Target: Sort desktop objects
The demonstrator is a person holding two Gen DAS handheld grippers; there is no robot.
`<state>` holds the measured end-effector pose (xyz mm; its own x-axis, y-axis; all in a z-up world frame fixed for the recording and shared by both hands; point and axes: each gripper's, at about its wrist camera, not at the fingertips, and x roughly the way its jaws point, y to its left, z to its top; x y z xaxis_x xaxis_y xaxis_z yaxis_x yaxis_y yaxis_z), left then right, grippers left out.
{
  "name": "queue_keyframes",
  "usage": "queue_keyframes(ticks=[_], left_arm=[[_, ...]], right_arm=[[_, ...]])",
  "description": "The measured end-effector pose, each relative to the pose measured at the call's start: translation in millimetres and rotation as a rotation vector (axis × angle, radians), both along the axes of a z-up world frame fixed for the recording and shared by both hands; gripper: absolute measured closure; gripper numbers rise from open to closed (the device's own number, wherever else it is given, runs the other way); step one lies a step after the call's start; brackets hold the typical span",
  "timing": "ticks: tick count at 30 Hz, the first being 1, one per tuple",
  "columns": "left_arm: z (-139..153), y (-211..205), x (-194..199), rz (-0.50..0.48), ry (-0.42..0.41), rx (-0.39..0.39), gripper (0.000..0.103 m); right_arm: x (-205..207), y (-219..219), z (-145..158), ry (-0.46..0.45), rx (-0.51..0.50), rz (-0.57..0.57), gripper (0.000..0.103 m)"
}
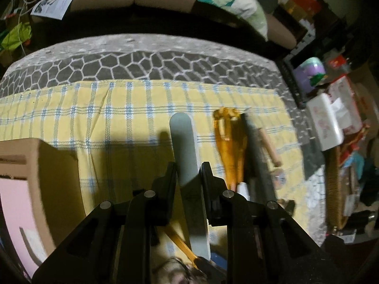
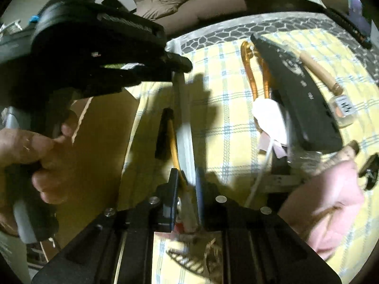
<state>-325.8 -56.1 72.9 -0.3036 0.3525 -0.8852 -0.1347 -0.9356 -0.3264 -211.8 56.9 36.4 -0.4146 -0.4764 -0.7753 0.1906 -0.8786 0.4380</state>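
Left wrist view: my left gripper (image 1: 188,177) clamps the grey nail file (image 1: 183,146) above the checked cloth (image 1: 94,108). My right gripper (image 2: 187,182) pinches its other end; I should lift both ends evenly.

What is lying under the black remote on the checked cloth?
A white cloth-like piece and pink paper scraps stick out from under the black remote, beside the orange clip. Whatever lies further beneath is covered.

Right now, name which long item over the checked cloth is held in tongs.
The pale grey strip, clamped in the left tongs; the orange-handled tool, black bar and wooden stick lie loose.
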Motion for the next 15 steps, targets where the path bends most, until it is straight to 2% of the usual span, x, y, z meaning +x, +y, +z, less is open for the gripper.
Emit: queue_keyframes(ticks=[5,9,15], left_arm=[[26.4,6.8,24.0,-0.036,0.033,-0.012,0.084],[50.6,-3.2,39.4,-0.025,0.046,0.014,0.084],[106.3,-41.6,67.5,0.016,0.087,0.063,0.084]], right_arm=[[10.1,-2.8,14.7,-0.006,0.011,0.001,0.091],[30.8,-6.1,27.1,0.007,0.011,-0.004,0.091],[55.5,-21.1,84.0,0.071,0.029,0.035,0.091]])
